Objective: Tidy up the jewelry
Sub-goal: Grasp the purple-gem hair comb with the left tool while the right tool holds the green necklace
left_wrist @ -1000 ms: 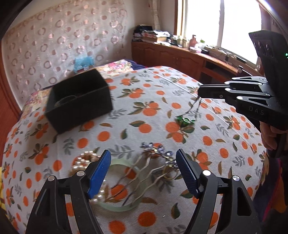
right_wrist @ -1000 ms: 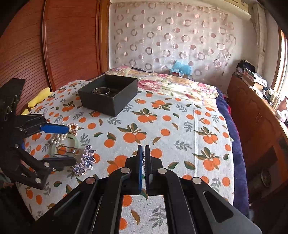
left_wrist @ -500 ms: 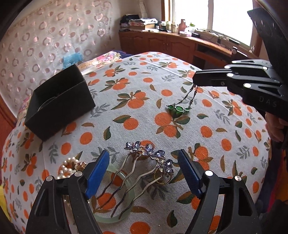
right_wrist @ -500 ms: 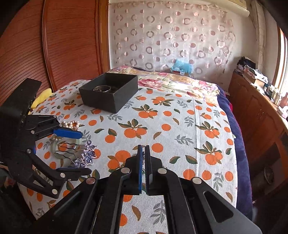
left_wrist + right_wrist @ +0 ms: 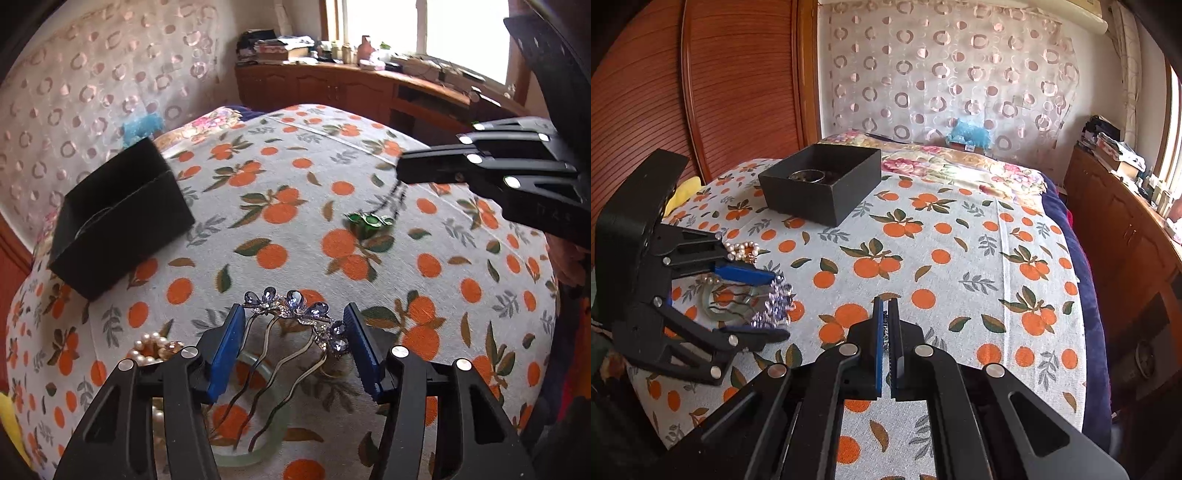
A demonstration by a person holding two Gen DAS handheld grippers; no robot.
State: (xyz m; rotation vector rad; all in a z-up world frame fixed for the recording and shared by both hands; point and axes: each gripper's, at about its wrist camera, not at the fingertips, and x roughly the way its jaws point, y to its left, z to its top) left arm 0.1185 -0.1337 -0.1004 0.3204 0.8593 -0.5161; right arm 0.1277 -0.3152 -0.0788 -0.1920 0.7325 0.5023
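My left gripper [image 5: 295, 339] is open, its blue pads on either side of a hair comb with purple crystal flowers [image 5: 295, 314] that lies over a pale green bangle [image 5: 266, 439]. A pearl bracelet [image 5: 155, 347] lies to the left. My right gripper [image 5: 885, 321] is shut on the dark chain of a necklace whose green pendant [image 5: 367, 220] hangs just above the cloth. A black open box [image 5: 822, 181] with a metal bangle inside stands at the far side.
The orange-print cloth [image 5: 960, 258] covers a bed. A wooden headboard [image 5: 665, 92] rises at the left, a wooden cabinet [image 5: 1126, 229] runs along the right under the window. A yellow item [image 5: 683, 192] lies by the headboard.
My left gripper has moved forward and down so its pads now flank the hair comb. My right gripper still holds the necklace chain, and the pendant has swung slightly.
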